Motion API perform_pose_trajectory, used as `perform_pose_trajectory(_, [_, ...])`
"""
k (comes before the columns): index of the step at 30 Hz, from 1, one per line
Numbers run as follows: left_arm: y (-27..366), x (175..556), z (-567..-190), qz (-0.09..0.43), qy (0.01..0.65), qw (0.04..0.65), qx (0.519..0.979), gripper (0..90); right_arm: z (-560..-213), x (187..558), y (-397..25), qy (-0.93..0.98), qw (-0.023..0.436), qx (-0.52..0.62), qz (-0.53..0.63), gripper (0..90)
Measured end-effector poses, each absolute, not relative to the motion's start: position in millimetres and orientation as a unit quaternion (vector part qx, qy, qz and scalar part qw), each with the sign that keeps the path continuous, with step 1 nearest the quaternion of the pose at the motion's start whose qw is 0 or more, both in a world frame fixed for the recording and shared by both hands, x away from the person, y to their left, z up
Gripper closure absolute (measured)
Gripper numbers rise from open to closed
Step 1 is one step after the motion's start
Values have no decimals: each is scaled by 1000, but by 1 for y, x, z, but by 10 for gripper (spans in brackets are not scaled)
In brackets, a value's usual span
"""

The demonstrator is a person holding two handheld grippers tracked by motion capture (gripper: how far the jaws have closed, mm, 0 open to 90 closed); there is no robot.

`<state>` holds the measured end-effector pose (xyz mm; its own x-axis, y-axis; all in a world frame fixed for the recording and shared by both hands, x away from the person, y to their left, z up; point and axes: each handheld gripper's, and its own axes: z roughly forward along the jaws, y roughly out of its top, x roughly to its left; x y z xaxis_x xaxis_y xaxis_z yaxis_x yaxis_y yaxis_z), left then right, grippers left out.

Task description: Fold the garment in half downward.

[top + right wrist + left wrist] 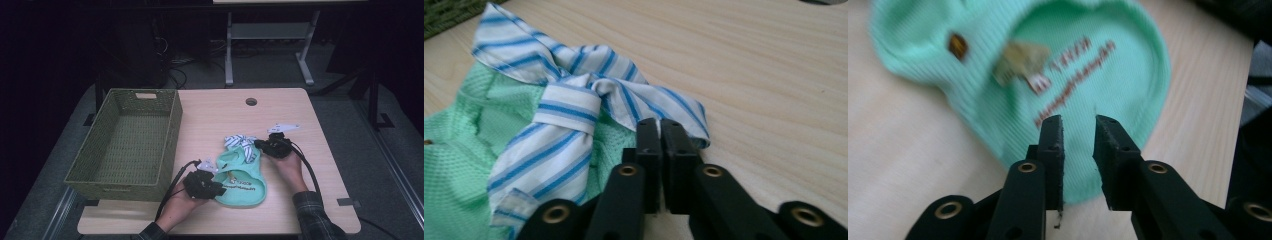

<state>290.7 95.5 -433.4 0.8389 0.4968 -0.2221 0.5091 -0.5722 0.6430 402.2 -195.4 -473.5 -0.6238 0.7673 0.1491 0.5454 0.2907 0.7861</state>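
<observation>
A small mint-green knit garment (242, 189) with printed lettering lies flat near the table's front middle. A blue-and-white striped tie (237, 141) is knotted at its far end. My left gripper (219, 189) rests at the garment's near-left hem. In the left gripper view its jaws (1078, 137) stand a little apart over the green hem (998, 55) with nothing between them. My right gripper (258, 145) is at the tie's right edge. In the right gripper view its jaws (659, 131) are pressed together on the edge of the striped cloth (569, 115), and the green fabric (454, 165) lies to the left.
A green woven basket (120, 192) stands empty on the table's left side, and its corner (444, 15) shows in the right gripper view. The table (300, 200) has a round cable hole (251, 101) at the back. Bare wood lies right of the garment.
</observation>
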Motion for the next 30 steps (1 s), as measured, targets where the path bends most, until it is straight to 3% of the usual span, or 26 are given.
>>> perform_pose_trajectory(8, [95,327,-416,48,312,375,872,726,-463,397,-204,789,132,414,434,777])
perform_pose_trajectory(15, [85,369,-417,81,346,377,855,634,-464,398,-206,793,127,413,429,737])
perform_pose_trajectory(23, [68,402,-436,75,361,364,855,546,-469,399,-202,798,118,418,417,682])
perform_pose_trajectory(27, [64,414,-445,86,366,359,854,762,-470,398,-200,799,116,417,416,671])
perform_pose_trajectory(30, [70,425,-452,97,389,347,848,816,-470,398,-200,801,117,416,415,668])
